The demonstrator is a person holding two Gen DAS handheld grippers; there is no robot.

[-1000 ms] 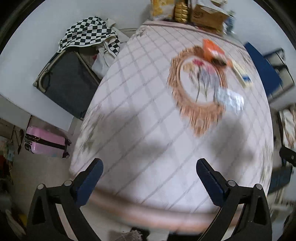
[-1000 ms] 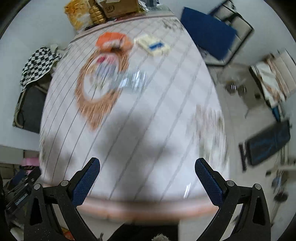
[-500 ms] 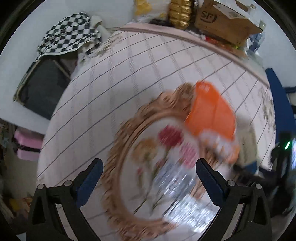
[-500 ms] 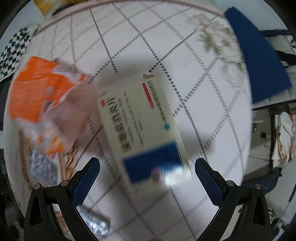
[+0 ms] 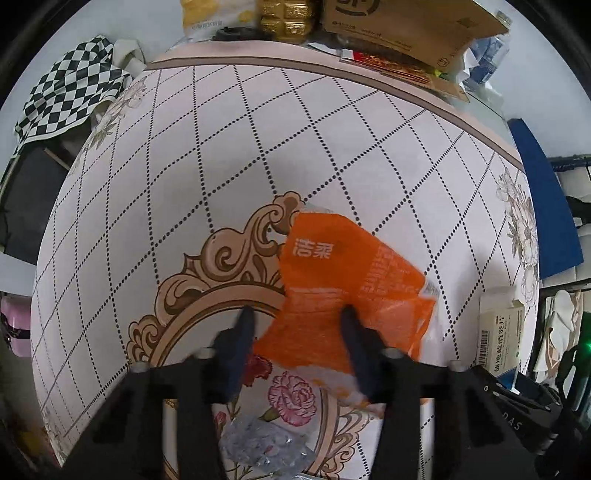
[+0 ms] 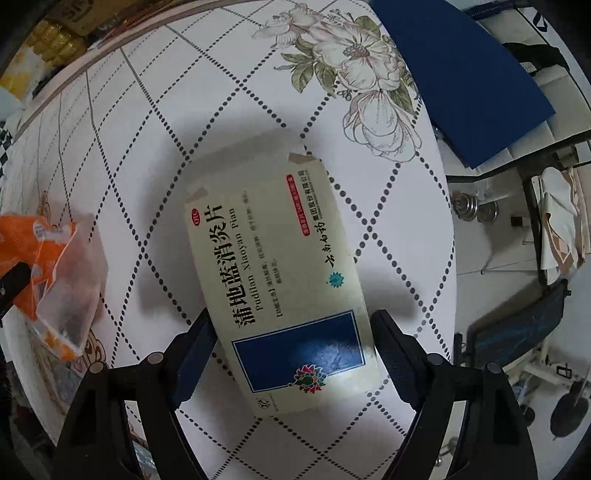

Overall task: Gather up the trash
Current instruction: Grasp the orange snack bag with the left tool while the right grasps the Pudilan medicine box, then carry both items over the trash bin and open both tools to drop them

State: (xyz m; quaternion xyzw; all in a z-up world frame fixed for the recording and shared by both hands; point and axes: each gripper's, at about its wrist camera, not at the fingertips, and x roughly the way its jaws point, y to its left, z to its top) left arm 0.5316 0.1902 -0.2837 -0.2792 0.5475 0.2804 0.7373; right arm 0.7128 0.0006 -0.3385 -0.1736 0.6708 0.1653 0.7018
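An orange tissue wrapper [image 5: 343, 280] lies flat on the patterned table [image 5: 207, 155]. My left gripper [image 5: 297, 325] is down over its near edge, the jaws partly closed around it, one finger on the wrapper and one beside it. The wrapper also shows in the right wrist view [image 6: 40, 258]. A cream and blue medicine box [image 6: 280, 280] lies flat on the table. My right gripper [image 6: 291, 332] straddles its near end, the jaws against both long sides. The box shows at the left wrist view's right edge [image 5: 498, 336]. A crumpled clear blister pack [image 5: 262, 443] lies near the left gripper.
Cardboard boxes [image 5: 406, 22], gold items [image 5: 284, 18] and a yellow bag [image 5: 214, 14] crowd the table's far edge. A checkered cloth [image 5: 66, 92] lies on a dark case at the left. A blue chair [image 6: 461, 74] stands beyond the table's right edge.
Both grippers came forward and down from the table's near edge to the trash. The jaws of both narrowed, the left around the orange wrapper, the right around the medicine box.
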